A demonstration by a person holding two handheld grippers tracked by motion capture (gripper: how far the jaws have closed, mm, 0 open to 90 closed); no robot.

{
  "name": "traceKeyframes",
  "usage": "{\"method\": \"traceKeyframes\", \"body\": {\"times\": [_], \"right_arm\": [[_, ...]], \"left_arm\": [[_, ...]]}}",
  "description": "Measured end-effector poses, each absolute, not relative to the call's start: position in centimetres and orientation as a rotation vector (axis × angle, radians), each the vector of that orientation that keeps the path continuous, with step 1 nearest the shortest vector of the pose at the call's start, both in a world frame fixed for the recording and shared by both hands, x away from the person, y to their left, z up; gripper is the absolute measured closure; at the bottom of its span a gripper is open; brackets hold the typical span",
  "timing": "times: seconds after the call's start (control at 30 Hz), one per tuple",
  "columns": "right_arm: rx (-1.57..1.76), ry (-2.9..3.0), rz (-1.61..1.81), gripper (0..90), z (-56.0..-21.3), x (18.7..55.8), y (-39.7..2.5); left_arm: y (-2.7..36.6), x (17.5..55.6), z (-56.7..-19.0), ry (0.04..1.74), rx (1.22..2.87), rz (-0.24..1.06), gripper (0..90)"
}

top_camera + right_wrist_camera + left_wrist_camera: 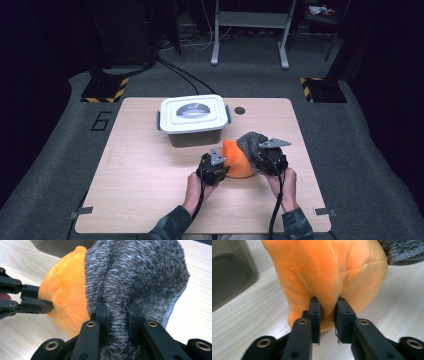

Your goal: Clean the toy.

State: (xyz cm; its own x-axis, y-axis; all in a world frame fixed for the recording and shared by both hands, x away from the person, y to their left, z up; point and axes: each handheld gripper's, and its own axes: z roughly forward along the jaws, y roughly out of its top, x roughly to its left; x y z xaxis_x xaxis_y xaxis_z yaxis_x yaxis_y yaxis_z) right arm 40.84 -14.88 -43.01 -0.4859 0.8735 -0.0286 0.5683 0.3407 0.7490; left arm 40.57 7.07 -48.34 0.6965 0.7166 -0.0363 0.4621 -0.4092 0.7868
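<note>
My left claw (327, 308) pinching a fold of the orange plush (324, 272), my right claw (117, 312) clamped on its grey fuzzy cover (140, 272), both on the surface (140, 170), just before the lidded box (194, 119).

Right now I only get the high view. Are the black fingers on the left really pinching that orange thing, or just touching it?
Observer: Pinching. In the left gripper view, the left gripper has its fingers shut on a fold of the orange plush.
Operator: And the other one?
Observer: The right gripper is shut on a bunched fold of the grey fuzzy cloth, which drapes over one end of the plush.
</note>
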Motion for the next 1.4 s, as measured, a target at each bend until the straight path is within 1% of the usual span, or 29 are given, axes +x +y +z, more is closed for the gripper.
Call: {"method": "traceKeyframes", "body": {"times": [0.17, 0.5, 0.67, 0.77, 0.93, 1.03, 1.4], "right_arm": [[1.256, 2.166, 0.975, 75.7, -42.4, 40.2, -15.1], [1.177, 2.183, 1.018, 75.7, -40.9, 38.8, -14.1], [1.143, 2.213, 1.027, 75.6, -40.7, 38.6, -13.3], [1.132, 2.245, 1.007, 75.6, -41.2, 38.9, -12.8], [1.147, 2.253, 0.974, 75.7, -42.1, 39.6, -12.2], [1.156, 2.251, 0.973, 75.8, -42.3, 39.7, -12.1], [1.181, 2.234, 0.965, 75.8, -42.6, 40.1, -13.1]], "left_arm": [[7.4, 40.5, -48.0, 0.912, 2.066, 0.349, 81.4], [7.5, 40.2, -47.5, 0.939, 2.011, 0.241, 81.6], [7.7, 40.1, -47.2, 0.940, 1.996, 0.194, 81.6], [7.6, 40.2, -47.3, 0.947, 2.004, 0.190, 81.5], [7.4, 40.4, -47.6, 0.953, 2.026, 0.230, 80.8], [7.5, 40.4, -47.8, 0.960, 2.019, 0.230, 80.7], [7.6, 40.5, -48.0, 0.962, 2.018, 0.235, 80.2]]}}
